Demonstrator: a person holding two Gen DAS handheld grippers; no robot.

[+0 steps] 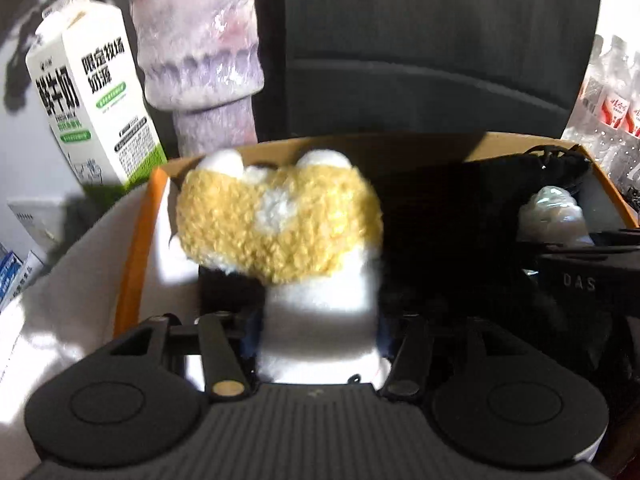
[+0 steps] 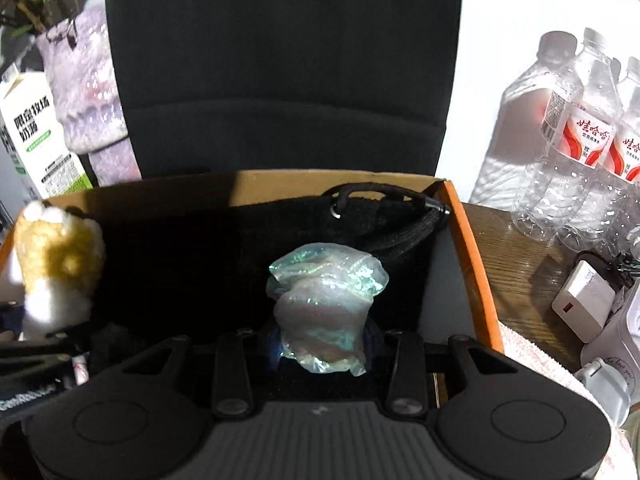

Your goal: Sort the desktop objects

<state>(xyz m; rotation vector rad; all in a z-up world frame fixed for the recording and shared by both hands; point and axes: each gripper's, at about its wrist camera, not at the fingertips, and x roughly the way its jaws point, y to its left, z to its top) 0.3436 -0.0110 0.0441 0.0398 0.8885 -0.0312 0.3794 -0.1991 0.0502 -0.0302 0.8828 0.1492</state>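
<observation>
the open orange-edged cardboard box has room in its dark middle; a black chair back blocks behind.

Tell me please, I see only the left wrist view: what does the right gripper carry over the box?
Observer: The right gripper has a crumpled iridescent plastic bag between its fingers, above the dark inside of the cardboard box.
Operator: Is something on the table to the right of the box?
Observer: Yes, a white charger lies on the wooden table there.
Operator: And behind the bag?
Observer: A black strap lies in the far right corner of the box, with a small metal ring at its end.
</observation>
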